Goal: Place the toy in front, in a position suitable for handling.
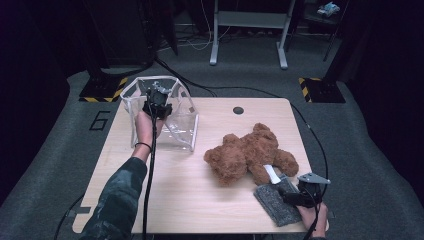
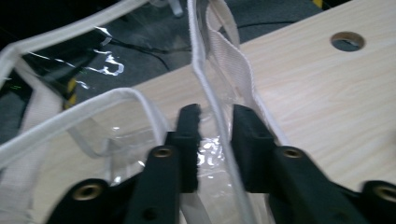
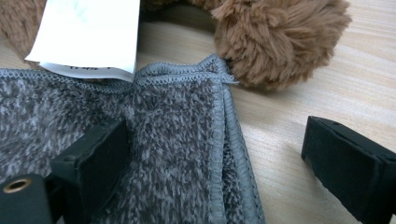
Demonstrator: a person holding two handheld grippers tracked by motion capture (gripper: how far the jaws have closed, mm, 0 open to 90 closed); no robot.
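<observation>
High view: right gripper (image 1: 292, 196), jaws apart, rests on the folded grey fleece cloth (image 1: 276, 201) at the table's near right edge; brown plush teddy bear (image 1: 248, 152) just beyond; left gripper (image 2: 215, 122) straddles the clear plastic bag's (image 1: 172, 122) white-trimmed wall at the far left corner, pads not quite pressing.

Camouflage sleeve (image 1: 120, 192), black wristband (image 1: 142, 145), black cables (image 1: 149, 170)

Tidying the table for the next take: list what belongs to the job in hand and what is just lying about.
In the job:
- clear bag, its edge between the left tongs
- grey cloth, under the open right tongs

Lying about:
- brown teddy bear, white tag resting on the cloth
- metal stand on the floor beyond the table
</observation>
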